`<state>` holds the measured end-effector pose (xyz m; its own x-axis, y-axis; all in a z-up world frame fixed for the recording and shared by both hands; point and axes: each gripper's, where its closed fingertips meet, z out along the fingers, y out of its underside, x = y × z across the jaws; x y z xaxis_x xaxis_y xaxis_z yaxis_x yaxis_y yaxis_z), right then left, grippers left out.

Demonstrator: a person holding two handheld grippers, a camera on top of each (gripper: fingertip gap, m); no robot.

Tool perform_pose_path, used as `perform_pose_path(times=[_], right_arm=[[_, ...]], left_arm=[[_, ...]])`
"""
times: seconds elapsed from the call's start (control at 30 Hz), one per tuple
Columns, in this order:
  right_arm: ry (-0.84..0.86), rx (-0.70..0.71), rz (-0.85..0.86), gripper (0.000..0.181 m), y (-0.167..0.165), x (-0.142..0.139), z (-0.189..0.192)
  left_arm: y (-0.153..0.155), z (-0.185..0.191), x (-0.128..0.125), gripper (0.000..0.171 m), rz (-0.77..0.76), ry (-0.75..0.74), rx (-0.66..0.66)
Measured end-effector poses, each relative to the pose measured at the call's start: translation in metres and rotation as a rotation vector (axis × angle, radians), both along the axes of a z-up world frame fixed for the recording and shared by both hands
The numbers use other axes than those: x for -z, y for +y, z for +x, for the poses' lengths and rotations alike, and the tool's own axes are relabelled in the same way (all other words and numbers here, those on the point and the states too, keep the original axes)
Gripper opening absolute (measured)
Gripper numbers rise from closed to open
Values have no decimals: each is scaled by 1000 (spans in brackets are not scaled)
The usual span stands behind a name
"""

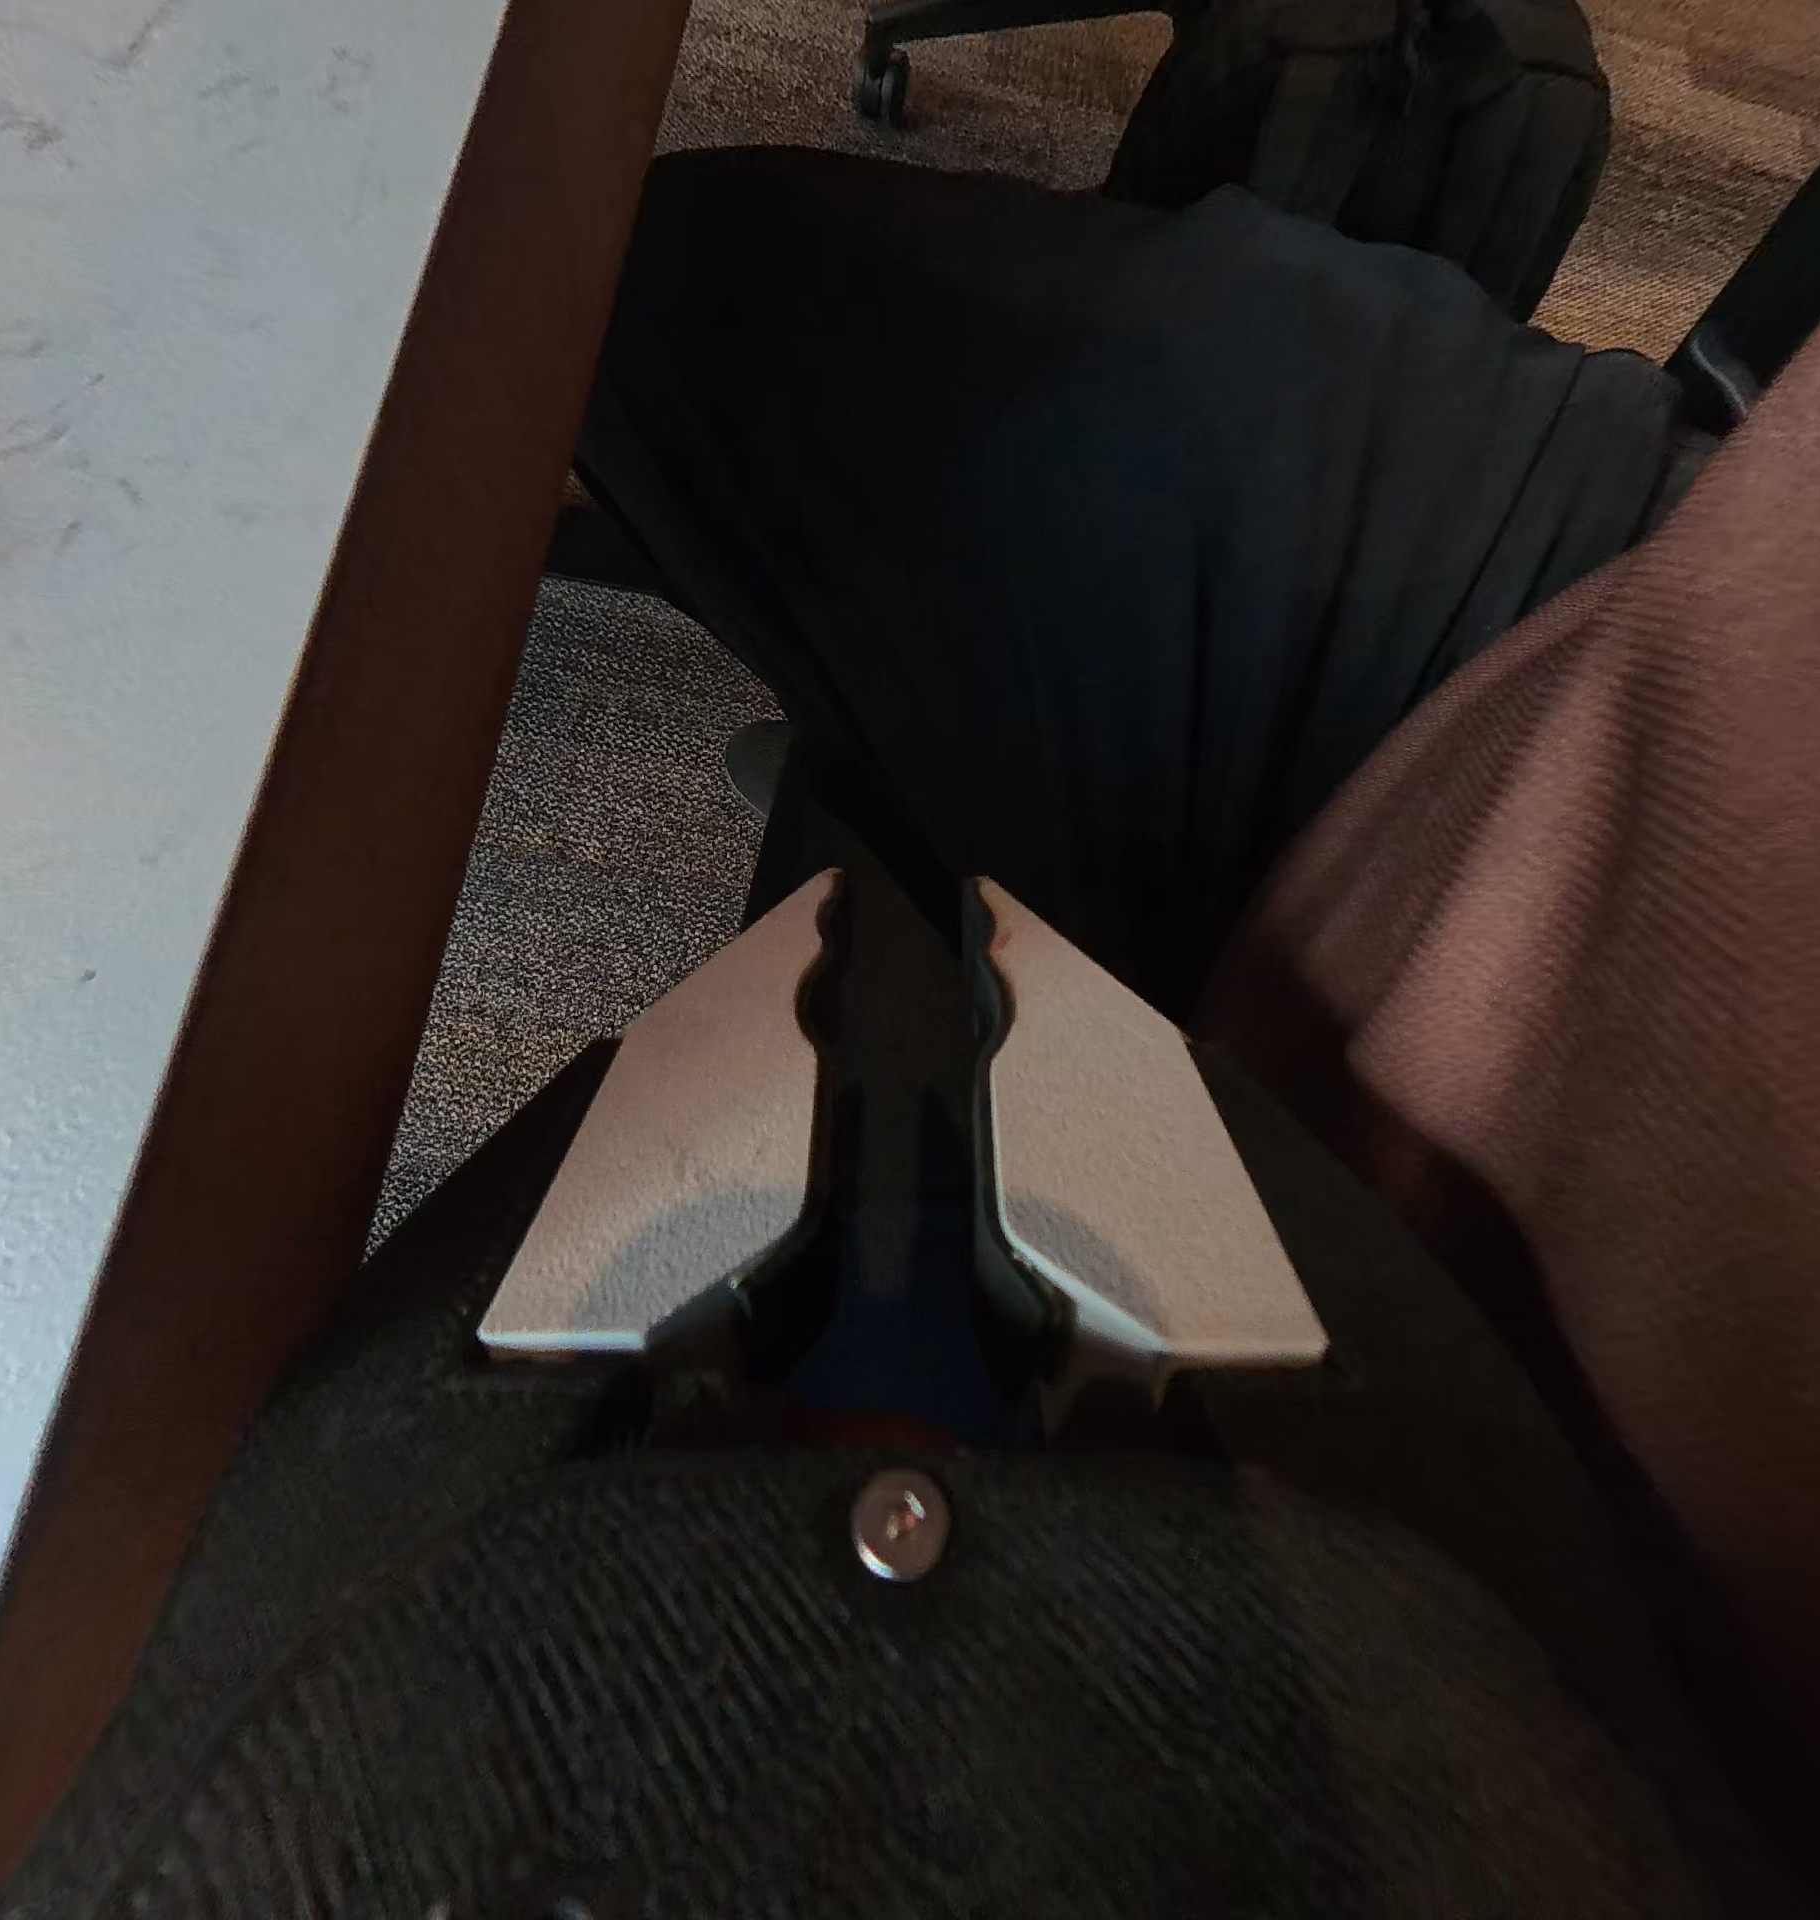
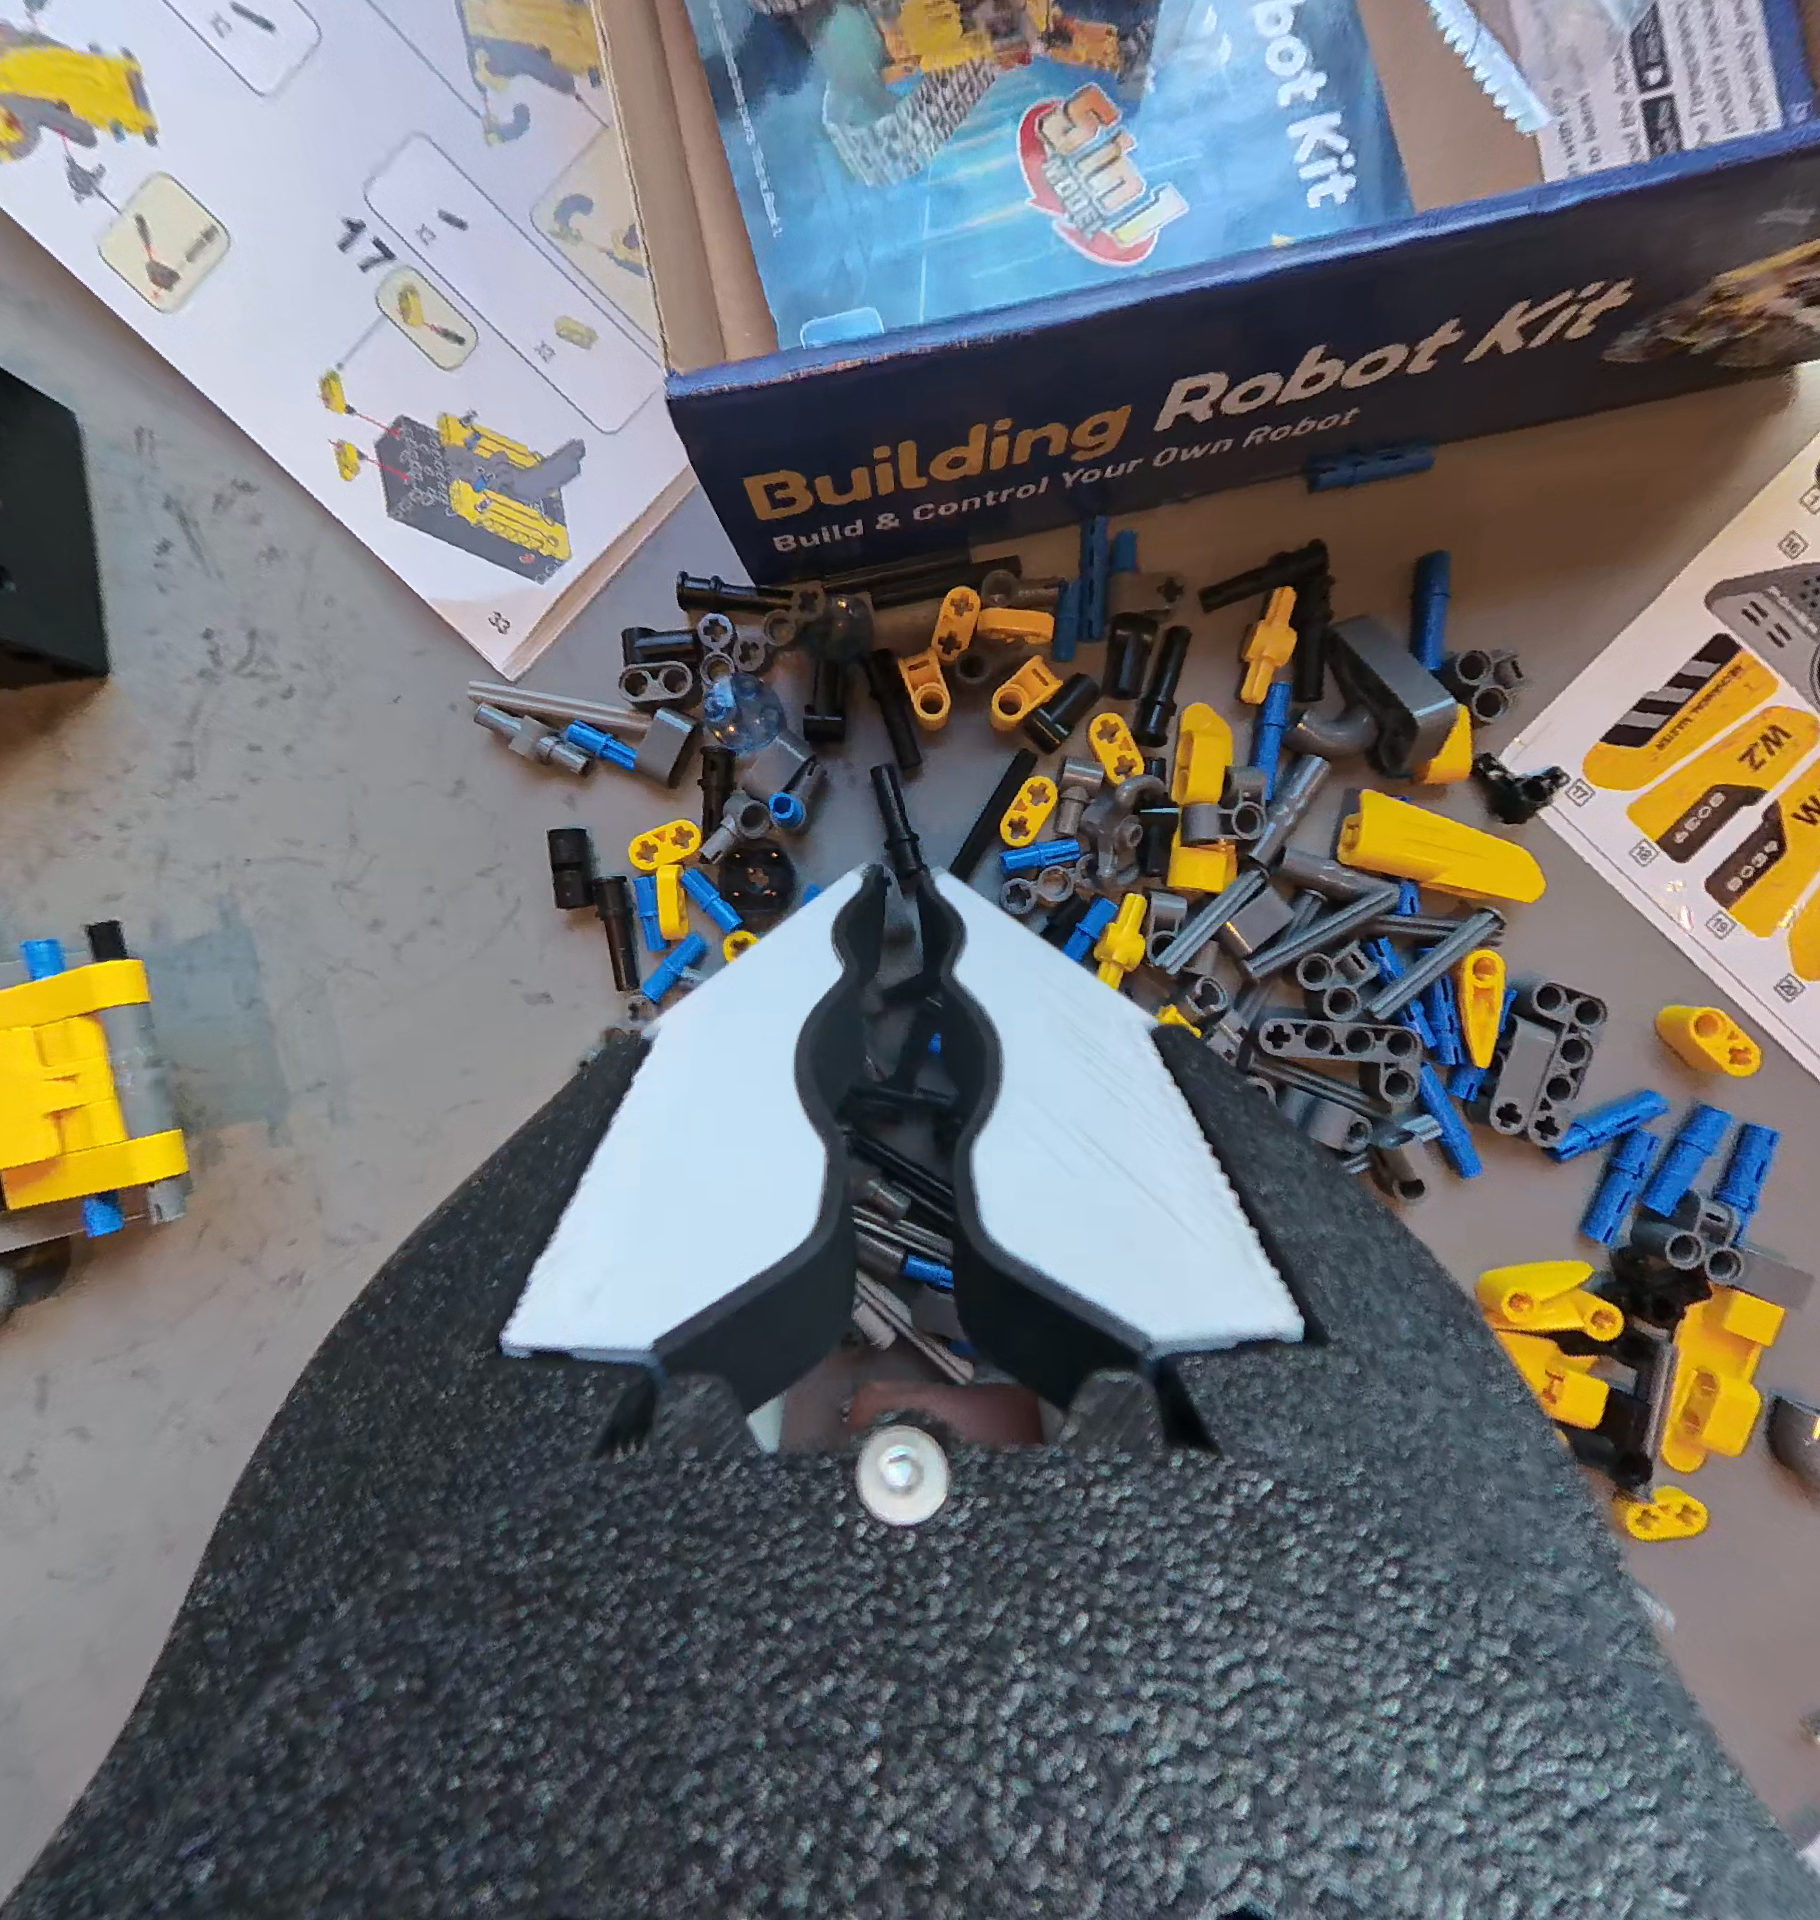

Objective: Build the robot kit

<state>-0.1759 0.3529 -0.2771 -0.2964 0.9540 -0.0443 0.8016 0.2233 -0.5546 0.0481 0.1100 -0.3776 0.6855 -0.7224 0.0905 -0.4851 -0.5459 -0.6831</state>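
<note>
My right gripper (image 2: pixel 901 878) is shut on a small black pin (image 2: pixel 890 816) that sticks out past its fingertips. It hangs just above a heap of black, grey, blue and yellow building pieces (image 2: pixel 1197 883) on the grey table (image 2: pixel 314 831). My left gripper (image 1: pixel 906 883) is partly open and empty. It is off the table, beside the brown table edge (image 1: pixel 386 727), and points at a person's dark trousers (image 1: pixel 1093 520), with a brownish sleeve (image 1: pixel 1612 935) at the right.
A dark blue kit box (image 2: pixel 1145 436) stands open behind the heap. An open instruction booklet (image 2: pixel 366 291) lies at the back left and a sticker sheet (image 2: pixel 1737 790) at the right. A partly built yellow model (image 2: pixel 54 1081) sits at the left, with a black block (image 2: pixel 12 540) behind it. A chair castor (image 1: pixel 885 83) stands on the carpet. Some 35 centimetres of space lies between my two pairs of fingers.
</note>
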Motion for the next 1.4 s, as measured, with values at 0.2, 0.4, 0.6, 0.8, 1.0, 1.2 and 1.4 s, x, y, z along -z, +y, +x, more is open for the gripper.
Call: perform_pose_path(times=[0.2, 0.4, 0.6, 0.8, 1.0, 1.2, 1.4], right_arm=[[-34, -15, 23, 4, -1, 10, 2], [-28, -13, 24, 1, -2, 9, 0], [-37, -7, 30, 10, 0, 8, -1], [-56, -23, 46, 6, -4, 16, 1], [-11, 16, 39, 5, -4, -7, 14], [20, 100, 49, 5, -13, -29, 74], [-33, 193, 1, 5, -38, -8, 134]], left_arm=[[-1, 1, 1, 19, 2, 9, 8], [0, 0, 1, 19, 2, 7, 2], [0, 0, 0, 19, 7, 10, 5], [0, 0, 0, 19, 9, 13, 5], [-1, 1, 2, 19, 5, 17, 10], [-3, 4, 0, 19, 17, 28, 20], [-4, 8, 2, 19, 30, 58, 38]])
